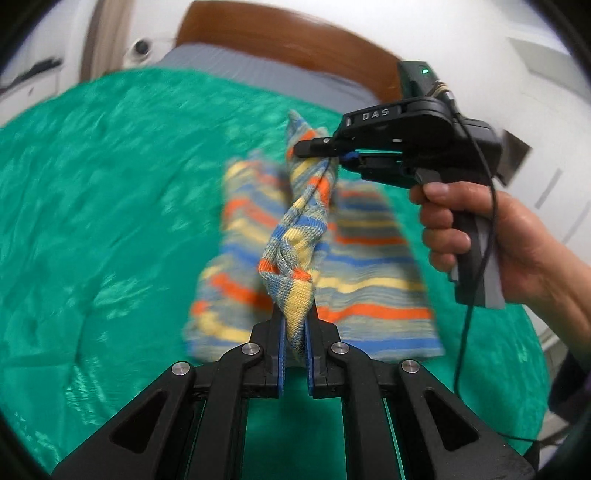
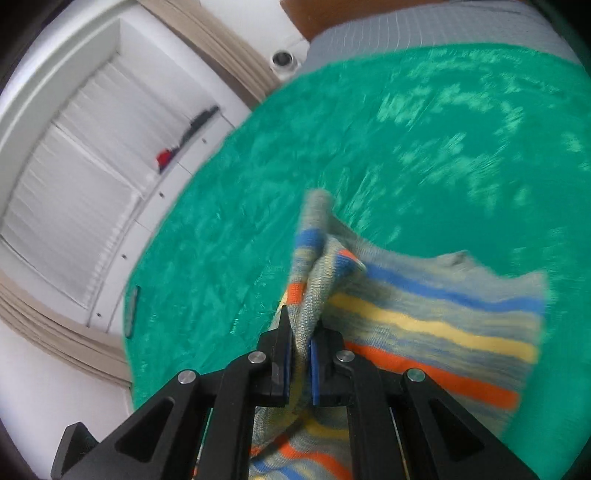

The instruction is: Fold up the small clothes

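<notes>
The left gripper (image 1: 295,321) has its fingers closed tight on one end of a striped knit garment (image 1: 295,240), and the right gripper (image 1: 325,151) pinches the other end. The cloth stretches twisted between them, its sides hanging over the green bedspread (image 1: 92,184).

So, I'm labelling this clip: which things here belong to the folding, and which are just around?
Part of the job:
striped knit garment
left gripper
right gripper
green bedspread

Just around:
wooden headboard
white louvered doors
</notes>
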`<state>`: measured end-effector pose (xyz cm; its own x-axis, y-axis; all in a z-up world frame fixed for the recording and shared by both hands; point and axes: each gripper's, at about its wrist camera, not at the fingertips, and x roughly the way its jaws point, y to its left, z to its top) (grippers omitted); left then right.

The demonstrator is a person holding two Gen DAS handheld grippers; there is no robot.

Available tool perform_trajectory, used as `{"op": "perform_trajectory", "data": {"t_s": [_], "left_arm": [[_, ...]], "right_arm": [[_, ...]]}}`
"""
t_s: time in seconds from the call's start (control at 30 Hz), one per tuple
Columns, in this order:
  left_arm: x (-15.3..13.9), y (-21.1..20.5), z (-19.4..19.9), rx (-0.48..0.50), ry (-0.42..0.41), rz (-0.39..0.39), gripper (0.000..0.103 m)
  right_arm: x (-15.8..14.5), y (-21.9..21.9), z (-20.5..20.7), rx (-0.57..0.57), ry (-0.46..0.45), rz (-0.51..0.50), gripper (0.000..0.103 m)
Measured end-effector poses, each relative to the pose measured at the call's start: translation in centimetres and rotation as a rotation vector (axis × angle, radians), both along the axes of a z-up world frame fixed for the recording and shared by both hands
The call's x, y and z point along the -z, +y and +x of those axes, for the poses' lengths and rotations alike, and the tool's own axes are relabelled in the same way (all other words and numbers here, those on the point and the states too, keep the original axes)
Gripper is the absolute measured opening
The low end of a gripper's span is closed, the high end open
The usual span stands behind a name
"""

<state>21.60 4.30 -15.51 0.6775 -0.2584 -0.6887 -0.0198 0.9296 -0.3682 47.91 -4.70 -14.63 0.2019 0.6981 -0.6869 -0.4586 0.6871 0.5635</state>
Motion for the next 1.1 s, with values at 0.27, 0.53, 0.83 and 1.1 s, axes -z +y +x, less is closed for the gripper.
{"op": "perform_trajectory", "data": {"t_s": [0.27, 0.53, 0.83, 1.1], "left_arm": [[-0.2, 2.2, -1.4, -0.051, 0.014, 0.101, 0.062], [-0.9, 3.3, 0.3, -0.032, 0.004, 0.084, 0.07], [-2.9, 6.1, 2.4, -0.041, 0.058, 0.091, 0.071], [-0.2, 4.2, 16.9, 0.035, 0.204, 0.177, 0.058]], "right_arm": [[0.7, -0.6, -0.6, 0.063, 0.031, 0.174, 0.05], [-3.5, -6.7, -7.9, -0.109, -0.126, -0.014, 0.05], [1.2, -7.6, -14.4, -0.228, -0.079, -0.189, 0.048], [-2.8, -7.8, -6.8, -0.027, -0.144, -0.075, 0.048]]}}
